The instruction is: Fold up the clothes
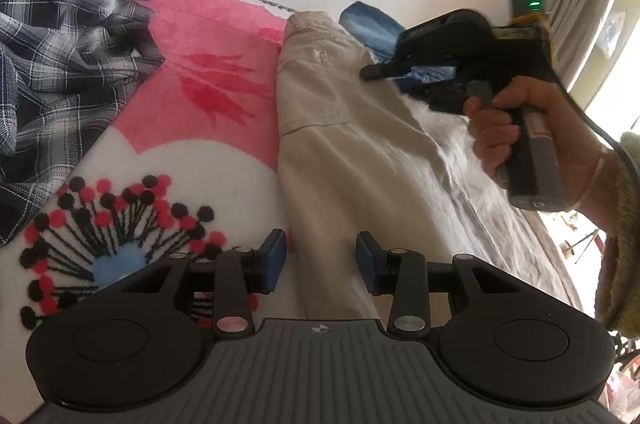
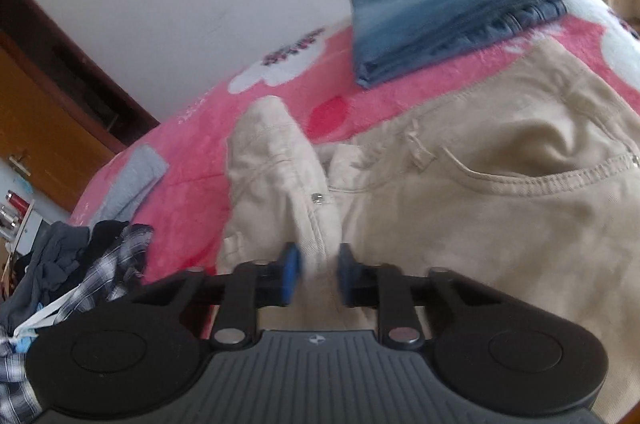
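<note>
Beige trousers [image 1: 340,144] lie lengthwise on the pink and white floral blanket [image 1: 208,96]. My left gripper [image 1: 321,260] is open just above the lower leg of the trousers, holding nothing. My right gripper [image 1: 372,72] shows in the left wrist view, held by a hand over the waist end. In the right wrist view the right gripper [image 2: 319,272] stands partly open with a raised fold of the trousers' waistband [image 2: 316,224] between its blue pads [image 2: 290,270]; the pads do not press the cloth. The trousers' pocket [image 2: 540,168] lies to the right.
Folded blue jeans [image 2: 448,4] rest at the blanket's far end. A plaid shirt [image 1: 60,64] and a dark garment heap lie at the left. A grey cloth [image 2: 132,180] sits on the blanket. A white wall stands behind, a wooden door [image 2: 44,128] at left.
</note>
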Demonstrator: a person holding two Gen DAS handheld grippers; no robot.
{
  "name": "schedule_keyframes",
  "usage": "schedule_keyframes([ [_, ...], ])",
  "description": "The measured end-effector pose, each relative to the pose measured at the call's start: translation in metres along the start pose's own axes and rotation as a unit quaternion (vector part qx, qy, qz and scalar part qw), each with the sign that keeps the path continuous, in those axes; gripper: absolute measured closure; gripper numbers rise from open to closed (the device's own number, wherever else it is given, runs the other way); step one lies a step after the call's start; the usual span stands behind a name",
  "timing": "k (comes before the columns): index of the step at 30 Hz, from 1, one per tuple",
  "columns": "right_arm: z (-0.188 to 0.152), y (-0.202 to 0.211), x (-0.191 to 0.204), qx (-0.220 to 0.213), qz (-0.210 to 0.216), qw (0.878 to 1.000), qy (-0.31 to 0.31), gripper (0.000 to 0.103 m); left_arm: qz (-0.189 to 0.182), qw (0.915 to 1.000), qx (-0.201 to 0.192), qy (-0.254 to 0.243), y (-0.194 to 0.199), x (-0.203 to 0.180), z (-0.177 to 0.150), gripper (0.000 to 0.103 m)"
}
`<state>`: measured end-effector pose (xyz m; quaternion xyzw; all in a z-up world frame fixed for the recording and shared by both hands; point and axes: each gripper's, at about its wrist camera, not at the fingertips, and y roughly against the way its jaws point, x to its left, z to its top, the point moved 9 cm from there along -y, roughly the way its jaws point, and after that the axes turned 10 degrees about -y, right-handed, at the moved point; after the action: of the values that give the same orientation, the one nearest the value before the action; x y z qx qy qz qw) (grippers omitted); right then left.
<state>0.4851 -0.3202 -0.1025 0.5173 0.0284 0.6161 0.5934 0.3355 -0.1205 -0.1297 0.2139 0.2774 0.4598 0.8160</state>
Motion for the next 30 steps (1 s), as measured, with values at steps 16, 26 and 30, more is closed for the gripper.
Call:
schedule_keyframes([
  [16, 0.018, 0.079, -0.052, -0.085, -0.061, 0.994, 0.03, 0.09, -0.028, 0.9996, 0.002, -0.007, -0.004, -0.025, 0.001, 0.065],
  [26, 0.027, 0.103, -0.085, -0.091, -0.092, 0.991, 0.02, 0.09, -0.035, 0.9992, 0.009, -0.015, -0.007, -0.04, -0.001, 0.064],
  [30, 0.028, 0.107, -0.092, -0.097, -0.084, 0.992, 0.005, 0.09, -0.035, 0.9992, 0.008, -0.015, -0.009, -0.041, 0.0, 0.064],
])
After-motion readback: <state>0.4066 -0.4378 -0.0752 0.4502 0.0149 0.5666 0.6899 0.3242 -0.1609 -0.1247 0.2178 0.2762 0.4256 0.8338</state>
